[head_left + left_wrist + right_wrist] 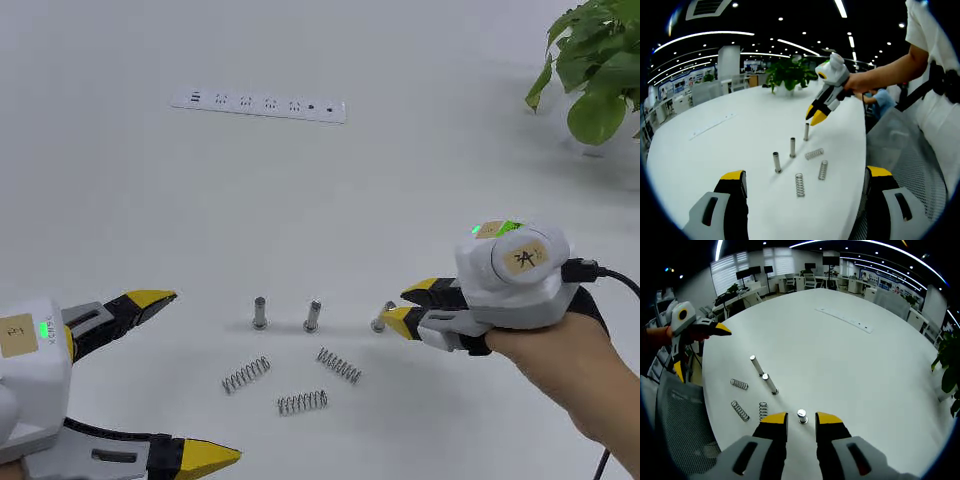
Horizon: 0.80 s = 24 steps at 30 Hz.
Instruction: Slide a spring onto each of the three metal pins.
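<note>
The worktop [120,200] is white, smooth and flat. Three metal pins stand on it in a row: the left pin [260,312], the middle pin [312,316] and the right pin [381,318]. They are shiny, grey and round, like little posts. All three pins are bare.

Three springs lie flat on the worktop, just in front of the pins, on the person's side. The first spring [246,374], the second spring [339,365] and the third spring [302,402] are thin coils of silvery wire. They lie apart from each other.

The right tongs [408,306] are black with yellow tips and have a round white body. A hand [560,365] holds them. Their tips are a little apart, one on each side of the right pin, and not squeezing it. On the white body is a tan sticker with dark hand-written marks that I cannot read for sure. A green light glows beside it.

The left tongs [805,173] look the same. They are spread wide and hold nothing. They also have a tan sticker with a mark too small to read, and a small green light.

Far back lies a long white power strip [258,104] with rows of plug holes. A plant [595,70] with smooth green leaves is at the far right corner.
</note>
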{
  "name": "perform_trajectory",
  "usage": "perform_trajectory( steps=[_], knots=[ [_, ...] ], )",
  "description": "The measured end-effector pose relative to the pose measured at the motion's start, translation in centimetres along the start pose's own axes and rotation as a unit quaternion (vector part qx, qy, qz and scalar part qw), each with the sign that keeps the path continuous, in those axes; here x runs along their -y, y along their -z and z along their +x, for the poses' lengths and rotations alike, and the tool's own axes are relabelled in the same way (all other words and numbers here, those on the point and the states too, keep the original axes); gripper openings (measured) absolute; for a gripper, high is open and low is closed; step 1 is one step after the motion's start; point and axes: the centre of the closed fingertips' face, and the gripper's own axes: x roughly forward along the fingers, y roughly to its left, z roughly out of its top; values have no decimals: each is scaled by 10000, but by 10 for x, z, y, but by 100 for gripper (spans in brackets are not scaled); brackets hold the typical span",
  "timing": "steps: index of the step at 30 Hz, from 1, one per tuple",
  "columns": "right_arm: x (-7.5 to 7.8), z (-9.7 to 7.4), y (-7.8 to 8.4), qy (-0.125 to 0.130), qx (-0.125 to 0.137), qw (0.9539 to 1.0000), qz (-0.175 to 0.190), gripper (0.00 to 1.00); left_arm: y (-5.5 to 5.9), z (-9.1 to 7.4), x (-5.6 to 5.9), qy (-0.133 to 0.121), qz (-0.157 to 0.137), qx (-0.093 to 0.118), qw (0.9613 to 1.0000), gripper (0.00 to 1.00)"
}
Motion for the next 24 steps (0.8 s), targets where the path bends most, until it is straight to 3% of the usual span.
perform_trajectory(
  steps=[14, 24],
  knots=[
    [3, -28, -4, -120, 407, 9991, 29, 38, -4, -5, 1, -117, 31, -57, 9999, 100],
    [4, -44, 2, -295, 655, 9971, -254, 53, -2, -8, -2, -255, 133, -263, 9992, 97]
  ],
)
